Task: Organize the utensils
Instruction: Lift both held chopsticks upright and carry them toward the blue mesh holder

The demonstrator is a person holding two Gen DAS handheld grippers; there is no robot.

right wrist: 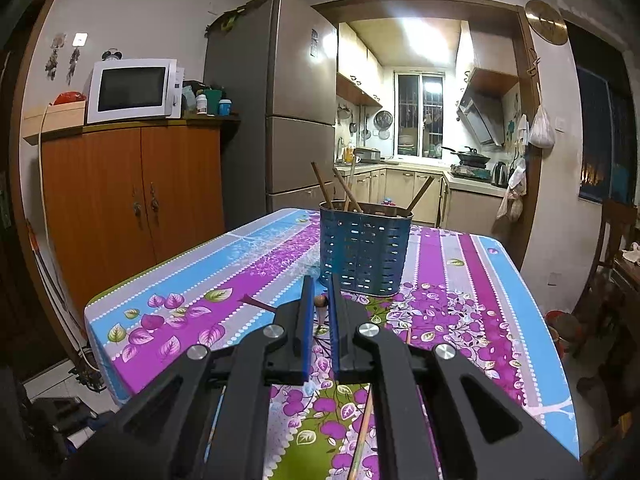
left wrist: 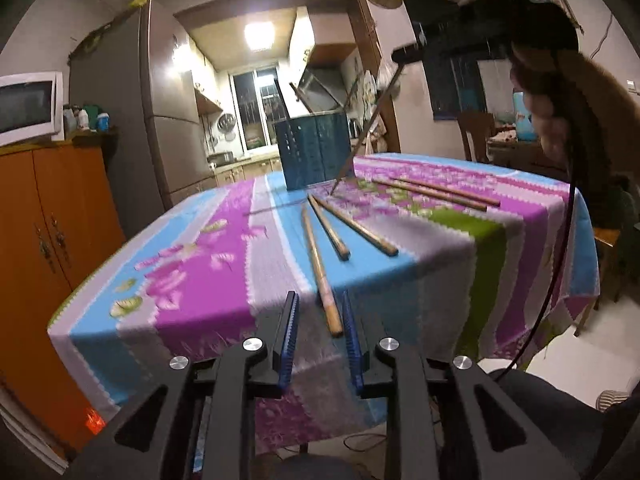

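striped floral tablecloth (left wrist: 200, 280) covers the table, with a kitchen doorway behind. the left gripper (left wrist: 320, 297) stands released, its blue pads apart with the thick end of the nearest chopstick (left wrist: 320, 276) lying between them, closer to one pad and, as far as i can judge, not pinched. that stick lies flat on the cloth on the near side of the blue holder (left wrist: 314, 152), its long axis running from the jaws toward the holder, thin end farthest. it looks like light, stiff bamboo, smooth and round, likely to roll or pivot if caught at the very end; a hold slightly further up the thick part should be steadier. two more chopsticks (left wrist: 330, 230) fan out just in front of the holder, tips converging toward it, and another pair (left wrist: 436, 193) lies to its right. the right gripper (right wrist: 320, 278) is clenched on a dark chopstick (left wrist: 365, 132), which slants down to touch the cloth just in front of the holder.
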